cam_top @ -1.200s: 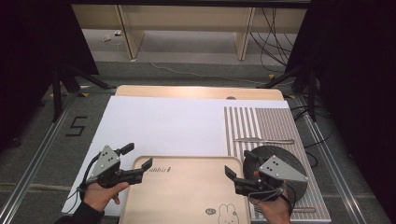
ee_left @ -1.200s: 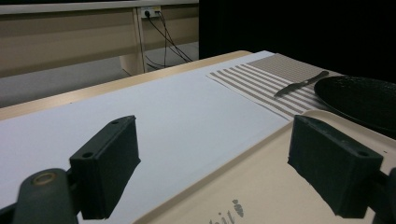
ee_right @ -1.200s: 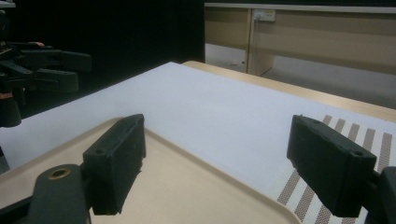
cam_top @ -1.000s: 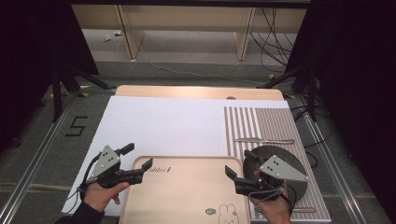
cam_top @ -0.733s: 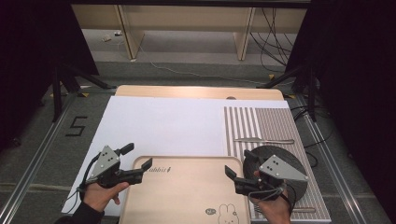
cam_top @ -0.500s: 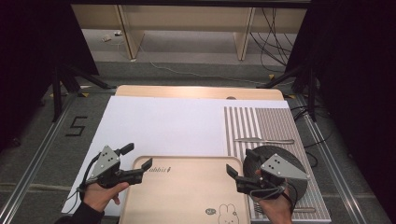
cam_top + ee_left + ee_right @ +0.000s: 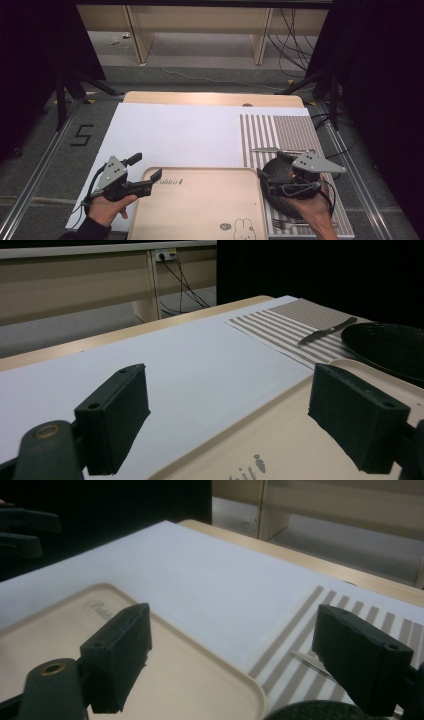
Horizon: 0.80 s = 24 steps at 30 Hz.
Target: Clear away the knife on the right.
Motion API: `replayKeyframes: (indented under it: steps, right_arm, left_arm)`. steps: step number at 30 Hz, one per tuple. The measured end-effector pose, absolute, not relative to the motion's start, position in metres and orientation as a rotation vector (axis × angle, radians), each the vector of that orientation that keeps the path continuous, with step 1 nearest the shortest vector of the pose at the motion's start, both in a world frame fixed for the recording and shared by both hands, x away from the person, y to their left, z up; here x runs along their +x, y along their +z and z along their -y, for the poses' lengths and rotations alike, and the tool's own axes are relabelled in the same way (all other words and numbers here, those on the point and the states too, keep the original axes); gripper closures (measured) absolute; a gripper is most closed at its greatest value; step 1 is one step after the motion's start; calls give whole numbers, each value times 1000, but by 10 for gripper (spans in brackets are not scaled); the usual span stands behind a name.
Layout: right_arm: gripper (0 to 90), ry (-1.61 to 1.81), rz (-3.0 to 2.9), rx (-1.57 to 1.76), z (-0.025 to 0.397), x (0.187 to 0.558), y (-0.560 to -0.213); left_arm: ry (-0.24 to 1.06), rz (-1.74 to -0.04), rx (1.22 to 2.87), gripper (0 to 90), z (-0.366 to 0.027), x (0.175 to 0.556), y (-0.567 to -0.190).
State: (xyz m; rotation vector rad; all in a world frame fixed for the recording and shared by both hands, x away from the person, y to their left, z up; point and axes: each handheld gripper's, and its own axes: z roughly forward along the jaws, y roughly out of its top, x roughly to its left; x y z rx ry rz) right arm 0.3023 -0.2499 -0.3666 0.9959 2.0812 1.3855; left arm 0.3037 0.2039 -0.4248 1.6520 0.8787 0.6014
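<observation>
Dark floor and a pale wooden shelf unit lie beyond my table (image 7: 210,98), whose top carries a white sheet (image 7: 175,132) with a striped placemat (image 7: 280,131) along its three o'clock side.

At the six o'clock edge of the table lies the beige tray (image 7: 200,205), flat, with a printed word near its eleven o'clock corner and a small rabbit drawn toward five o'clock. It overlaps the near edge of the white sheet.

My left gripper (image 7: 145,172) sits at the tray's ten o'clock corner with its jaws spread wide, one over the white sheet and one over the tray's rim; in the left gripper view (image 7: 245,415) the rim runs between the two jaws and neither pad presses on it. My left hand (image 7: 107,210) holds it from seven o'clock.

My right gripper (image 7: 270,170) is at the tray's two o'clock corner, also wide open. In the right gripper view (image 7: 250,657) one jaw hangs over the tray's inner face and the other over the striped placemat, the rounded corner between them. My right hand (image 7: 312,212) grips it from five o'clock.

Just beside the tray at three o'clock a black plate (image 7: 275,175) rests on the placemat, partly under my right gripper. A knife (image 7: 272,149) lies at the plate's twelve o'clock, and a fork (image 7: 290,223) at its six o'clock.
</observation>
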Motion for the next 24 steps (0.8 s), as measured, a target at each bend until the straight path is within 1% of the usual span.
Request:
replayKeyframes:
  steps: [4, 8, 16, 20, 21, 24]
  right_arm:
    - [172, 1249, -2162, 998, 259, 319, -360]
    - [171, 1200, -2195, 1005, 264, 330, -357]
    - [180, 1016, -2305, 1058, 281, 368, -355]
    - [182, 953, -2347, 1080, 287, 382, -357]
    - [185, 903, -2370, 1089, 290, 392, -361]
    - [188, 832, -2398, 1112, 295, 404, -369]
  left_arm:
    - [606, -880, 1655, 158, -205, 304, -425]
    - [610, -885, 1653, 158, -205, 304, -425]
    - [609, -884, 1657, 158, -205, 305, -426]
    - [608, -883, 1658, 158, -204, 305, -426]
    - [608, -884, 1658, 158, -205, 305, -427]
    - [611, -886, 1658, 158, -205, 305, -427]
